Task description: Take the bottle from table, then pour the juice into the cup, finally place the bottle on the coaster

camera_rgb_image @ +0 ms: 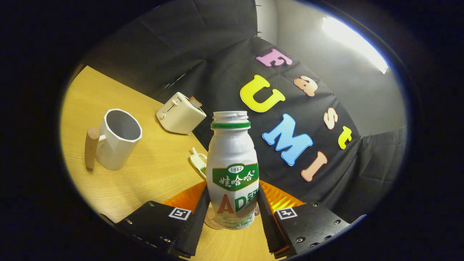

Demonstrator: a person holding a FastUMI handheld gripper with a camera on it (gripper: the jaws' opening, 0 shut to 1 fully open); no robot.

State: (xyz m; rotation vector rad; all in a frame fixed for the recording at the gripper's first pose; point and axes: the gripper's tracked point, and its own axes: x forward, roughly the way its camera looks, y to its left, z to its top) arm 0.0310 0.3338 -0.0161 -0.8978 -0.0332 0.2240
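One bottle (233, 170), white with a green neck ring and no cap, is standing upright between the two fingers of the claw (232, 214), its open mouth tilted away so that the contents are not showing. Its base is sitting on a round coaster (212, 220), of which a pale patterned sliver is peeking out on either side; the bottle is hiding the rest. Both black fingers (197, 221) are flanking the lower body of the bottle very closely, but whether they are pressing on it or standing just clear cannot be told. The orange ribbed surfaces behind the fingers are being partly covered by the bottle. Beyond the left finger, well apart on the wooden tabletop (145, 174), a white faceted cup (117, 139) with a wooden handle is standing, its inside in shadow. Farther back a cream toaster (180, 113) is holding a slice, and a small white scoop (199, 161) is lying just beside the bottle, partly cut off by it.
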